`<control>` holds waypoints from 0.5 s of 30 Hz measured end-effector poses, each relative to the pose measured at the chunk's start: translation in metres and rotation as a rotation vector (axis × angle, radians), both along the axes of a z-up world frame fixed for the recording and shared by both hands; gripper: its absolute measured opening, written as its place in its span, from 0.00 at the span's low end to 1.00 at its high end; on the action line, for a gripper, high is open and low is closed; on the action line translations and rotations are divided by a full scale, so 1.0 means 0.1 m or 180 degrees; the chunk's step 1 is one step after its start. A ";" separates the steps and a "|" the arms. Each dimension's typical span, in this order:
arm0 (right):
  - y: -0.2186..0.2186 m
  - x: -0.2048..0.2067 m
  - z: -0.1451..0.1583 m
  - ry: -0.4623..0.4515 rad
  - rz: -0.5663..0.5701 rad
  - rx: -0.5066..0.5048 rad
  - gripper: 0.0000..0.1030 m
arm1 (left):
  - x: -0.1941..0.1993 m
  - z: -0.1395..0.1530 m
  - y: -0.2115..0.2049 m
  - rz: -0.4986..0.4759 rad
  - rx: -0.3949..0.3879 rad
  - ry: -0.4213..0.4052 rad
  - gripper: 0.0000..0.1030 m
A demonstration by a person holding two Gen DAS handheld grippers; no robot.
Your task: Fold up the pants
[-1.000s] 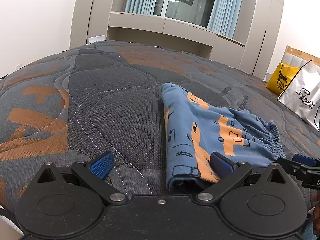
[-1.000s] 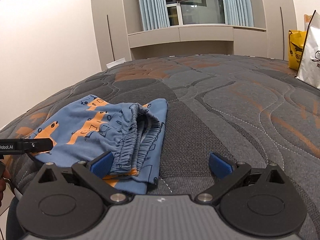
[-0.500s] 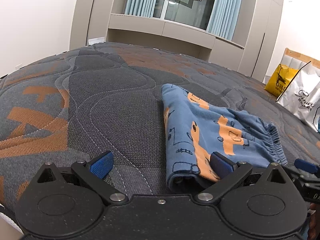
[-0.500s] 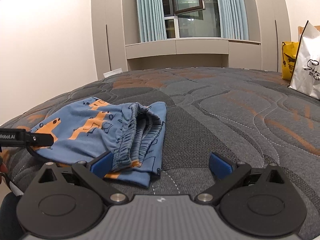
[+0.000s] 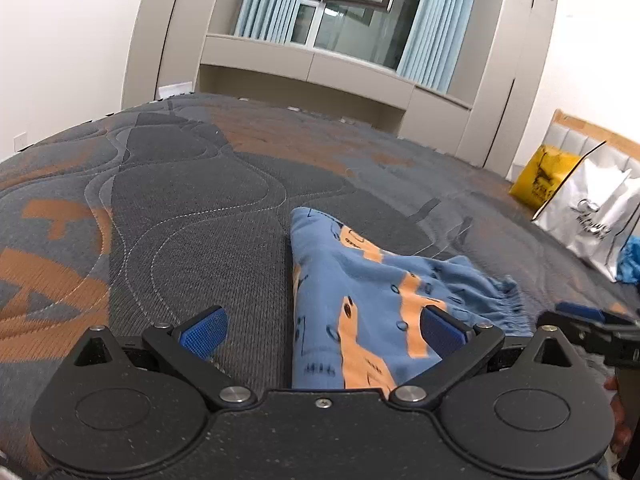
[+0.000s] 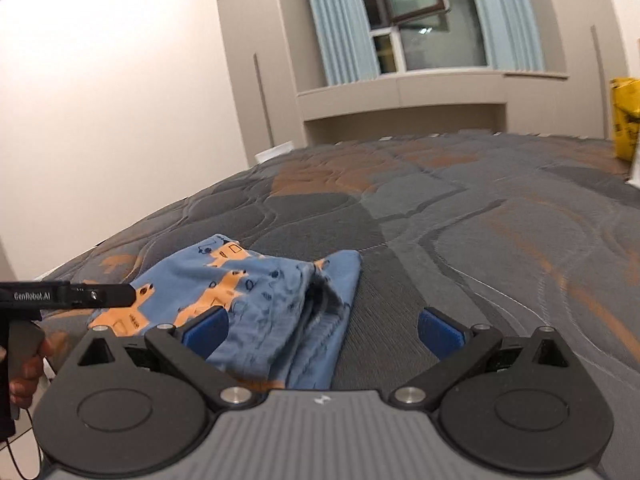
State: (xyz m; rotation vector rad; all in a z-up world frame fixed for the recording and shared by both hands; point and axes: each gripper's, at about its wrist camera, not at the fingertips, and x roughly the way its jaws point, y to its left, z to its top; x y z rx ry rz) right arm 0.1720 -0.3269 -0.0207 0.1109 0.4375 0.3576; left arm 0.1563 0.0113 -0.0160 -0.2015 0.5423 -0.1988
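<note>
The blue pants with orange print lie folded in a small stack on the dark quilted mattress. My left gripper is open and empty, at the pants' near left corner. Its right pad is over the fabric. In the right wrist view the pants show their gathered elastic waistband toward me. My right gripper is open and empty at the waistband end. Each gripper shows in the other's view, the right one and the left one.
A yellow bag and a silver shopping bag stand at the mattress's far right edge. Something blue lies beside them. Cabinets and a curtained window are beyond the bed. The mattress's near edge lies just below both grippers.
Both grippers have tilted up and drawn back low toward the near edge of the bed. The pants lie as before. Both stay open.
</note>
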 end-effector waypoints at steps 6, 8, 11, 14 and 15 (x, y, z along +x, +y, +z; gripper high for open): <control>0.02 0.65 -0.08 0.0450 0.0264 0.0238 1.00 | 0.21 -0.07 -0.08 0.0033 0.0016 0.0156 0.99; 0.00 0.81 -0.15 0.0615 0.0305 0.0391 1.00 | 0.24 -0.10 -0.09 0.0014 0.0033 0.0191 0.99; -0.05 0.89 -0.24 0.0609 0.0360 0.0612 1.00 | 0.28 -0.15 -0.11 0.0019 0.0066 0.0245 0.99; -0.09 0.87 -0.32 0.0514 0.0390 0.0713 1.00 | 0.29 -0.19 -0.12 0.0010 0.0121 0.0229 0.99; -0.10 0.86 -0.32 0.0503 0.0396 0.0732 1.00 | 0.30 -0.20 -0.13 0.0005 0.0129 0.0223 0.99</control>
